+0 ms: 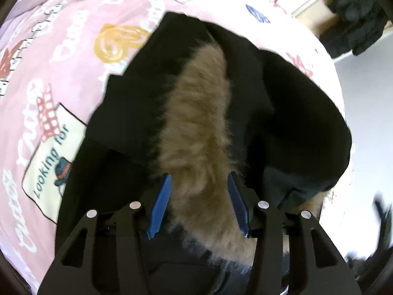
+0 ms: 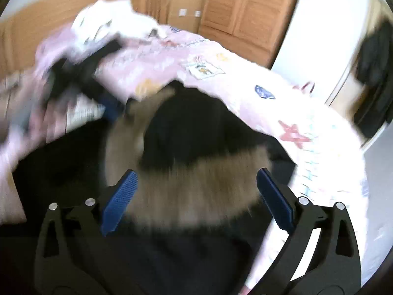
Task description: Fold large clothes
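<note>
Pink bedspread [image 1: 73,49] under black coat [image 1: 294,113]; fur trim [image 1: 196,123] between left gripper [image 1: 199,179] fingers.

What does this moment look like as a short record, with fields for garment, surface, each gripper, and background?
garment: black coat with tan fur trim
surface: pink printed bedding
left gripper: jaws open, straddling the fur trim
right gripper: jaws open wide over the trim, view blurred
background: wooden wardrobe
</note>
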A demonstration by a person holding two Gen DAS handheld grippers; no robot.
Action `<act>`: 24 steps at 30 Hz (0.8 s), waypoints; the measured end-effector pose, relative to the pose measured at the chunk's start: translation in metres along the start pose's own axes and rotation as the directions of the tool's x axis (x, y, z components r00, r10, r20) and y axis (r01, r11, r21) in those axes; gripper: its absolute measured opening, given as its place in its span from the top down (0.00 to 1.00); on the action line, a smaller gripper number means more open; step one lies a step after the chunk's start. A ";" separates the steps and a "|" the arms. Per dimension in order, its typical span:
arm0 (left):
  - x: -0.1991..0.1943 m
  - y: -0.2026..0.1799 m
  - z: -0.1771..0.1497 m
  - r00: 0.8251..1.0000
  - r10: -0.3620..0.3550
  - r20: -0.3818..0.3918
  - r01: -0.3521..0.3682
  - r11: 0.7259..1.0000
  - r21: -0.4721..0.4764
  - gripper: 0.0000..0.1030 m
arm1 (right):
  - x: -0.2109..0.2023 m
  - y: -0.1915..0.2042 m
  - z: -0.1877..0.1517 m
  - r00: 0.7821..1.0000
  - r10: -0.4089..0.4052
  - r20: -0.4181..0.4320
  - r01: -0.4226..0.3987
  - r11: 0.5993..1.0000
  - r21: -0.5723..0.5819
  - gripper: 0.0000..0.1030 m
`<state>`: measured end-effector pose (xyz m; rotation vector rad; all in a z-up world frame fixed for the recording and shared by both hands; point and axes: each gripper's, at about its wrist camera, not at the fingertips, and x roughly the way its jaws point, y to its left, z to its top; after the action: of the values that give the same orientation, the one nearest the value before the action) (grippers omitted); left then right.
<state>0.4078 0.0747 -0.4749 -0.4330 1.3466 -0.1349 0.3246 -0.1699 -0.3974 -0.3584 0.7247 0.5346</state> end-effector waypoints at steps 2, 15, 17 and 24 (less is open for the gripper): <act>0.010 -0.001 0.000 1.000 0.008 -0.022 -0.008 1.000 -0.016 0.56 | 0.030 -0.008 0.034 0.999 -0.032 -0.040 0.034 0.998 0.055 0.07; 0.048 0.010 -0.047 0.997 -0.049 -0.059 0.039 0.985 -0.168 0.48 | 0.178 -0.022 0.064 0.904 0.175 -0.391 -0.063 0.957 0.283 0.78; 0.039 0.013 -0.053 1.000 -0.025 -0.008 0.022 0.980 -0.200 0.47 | 0.171 -0.025 0.064 0.919 0.174 -0.354 -0.080 0.961 0.263 0.80; 0.020 -0.008 -0.067 0.993 0.072 0.090 -0.053 0.979 -0.197 0.47 | 0.124 -0.030 0.088 0.974 0.177 -0.141 -0.146 0.968 0.206 0.82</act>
<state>0.3495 0.0456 -0.5004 -0.5542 1.2814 0.0704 0.4656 -0.1100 -0.4197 -0.1600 0.9583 0.5879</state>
